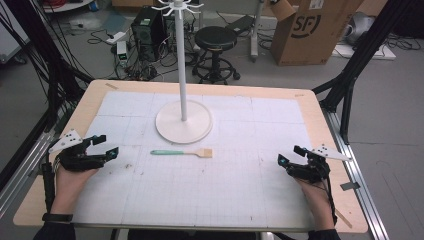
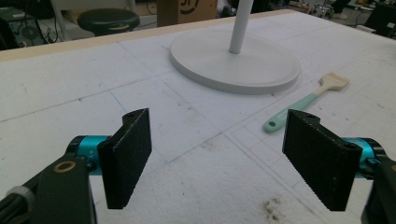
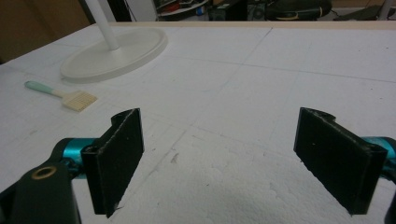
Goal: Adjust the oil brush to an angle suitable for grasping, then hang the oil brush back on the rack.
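A small brush (image 1: 182,152) with a mint-green handle and tan bristles lies flat on the white mat, just in front of the round base of a white stand (image 1: 183,121). My left gripper (image 1: 106,145) rests near the left edge, open, nothing between its jaws; the brush (image 2: 306,101) lies ahead to its right. My right gripper (image 1: 291,155) sits near the right edge, open and empty, with the brush (image 3: 63,96) far off to its left. Both grippers are well apart from the brush.
The white stand's pole (image 1: 180,55) rises from its base (image 2: 236,63) at mid-table, with hooks on top. The gridded white mat (image 1: 235,185) covers a wooden tabletop (image 1: 320,120). Behind the table stand a black stool (image 1: 215,40) and a cardboard box (image 1: 312,27).
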Action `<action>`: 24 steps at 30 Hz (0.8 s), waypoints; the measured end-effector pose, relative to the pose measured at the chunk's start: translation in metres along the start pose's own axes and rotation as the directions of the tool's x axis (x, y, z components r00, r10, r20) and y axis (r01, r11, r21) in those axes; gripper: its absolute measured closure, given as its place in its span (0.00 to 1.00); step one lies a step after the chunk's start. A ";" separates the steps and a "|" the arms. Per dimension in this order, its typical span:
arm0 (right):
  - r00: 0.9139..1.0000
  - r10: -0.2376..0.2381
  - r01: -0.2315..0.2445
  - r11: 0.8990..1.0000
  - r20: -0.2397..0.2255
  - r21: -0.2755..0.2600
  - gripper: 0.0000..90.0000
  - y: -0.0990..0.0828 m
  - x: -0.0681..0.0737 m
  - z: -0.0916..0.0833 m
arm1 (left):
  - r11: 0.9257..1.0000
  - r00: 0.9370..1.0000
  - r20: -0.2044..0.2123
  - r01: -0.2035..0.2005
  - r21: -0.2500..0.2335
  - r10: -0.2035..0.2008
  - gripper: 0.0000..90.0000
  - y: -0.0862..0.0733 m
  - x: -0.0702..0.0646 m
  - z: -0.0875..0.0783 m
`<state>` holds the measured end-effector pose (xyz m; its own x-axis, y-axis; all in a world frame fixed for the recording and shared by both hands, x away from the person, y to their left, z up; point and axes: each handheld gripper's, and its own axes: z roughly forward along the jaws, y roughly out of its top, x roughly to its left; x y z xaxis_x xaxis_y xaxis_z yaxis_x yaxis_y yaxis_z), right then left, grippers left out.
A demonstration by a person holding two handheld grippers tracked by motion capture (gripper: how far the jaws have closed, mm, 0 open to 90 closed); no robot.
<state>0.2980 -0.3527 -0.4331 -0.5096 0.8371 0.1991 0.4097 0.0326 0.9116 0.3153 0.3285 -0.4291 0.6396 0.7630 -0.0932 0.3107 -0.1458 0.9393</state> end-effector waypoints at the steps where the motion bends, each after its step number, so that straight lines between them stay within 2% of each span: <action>1: 1.000 -0.013 0.013 1.000 -0.004 0.000 0.17 0.000 0.000 0.000 | 1.000 1.000 -0.002 -0.001 0.005 0.001 0.27 -0.001 0.000 0.000; 4: 1.000 -0.019 0.019 1.000 -0.008 0.007 0.17 0.001 0.001 0.001 | 1.000 1.000 -0.017 -0.003 0.021 0.003 0.28 -0.002 0.001 0.002; 9: 1.000 -0.022 0.022 1.000 -0.021 0.002 0.17 0.007 0.005 0.003 | 1.000 1.000 -0.011 0.007 0.019 -0.007 0.28 -0.003 0.002 0.003; 14: 0.997 -0.061 0.061 0.998 -0.057 0.000 0.17 0.018 0.011 0.010 | 1.000 1.000 0.001 0.020 0.018 -0.020 0.28 -0.005 0.002 0.003; 15: 0.995 -0.082 0.081 0.997 -0.065 -0.006 0.17 0.022 0.013 0.014 | 1.000 1.000 0.002 0.020 0.021 -0.020 0.28 -0.006 0.002 0.003; 18: 0.991 -0.098 0.098 0.995 -0.092 -0.005 0.17 0.029 0.017 0.023 | 0.999 0.999 0.012 0.036 0.023 -0.036 0.28 -0.011 0.000 0.001; 21: 0.985 -0.127 0.127 0.992 -0.120 0.000 0.17 0.035 0.024 0.034 | 0.999 0.999 0.019 0.040 0.006 -0.040 0.28 -0.016 -0.001 -0.002; 23: 0.979 -0.148 0.151 0.988 -0.137 0.010 0.17 0.039 0.029 0.043 | 0.998 0.997 0.032 0.065 -0.017 -0.065 0.26 -0.018 0.001 -0.002; 24: 0.976 -0.161 0.165 0.986 -0.143 0.013 0.17 0.041 0.031 0.047 | 0.998 0.997 0.032 0.065 -0.017 -0.065 0.26 -0.018 0.001 -0.002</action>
<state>0.3345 -0.2996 -0.4066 -0.6719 0.7340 0.0985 0.3301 0.1777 0.9271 0.3084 0.3331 -0.4452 0.6402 0.7504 -0.1642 0.3399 -0.0850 0.9366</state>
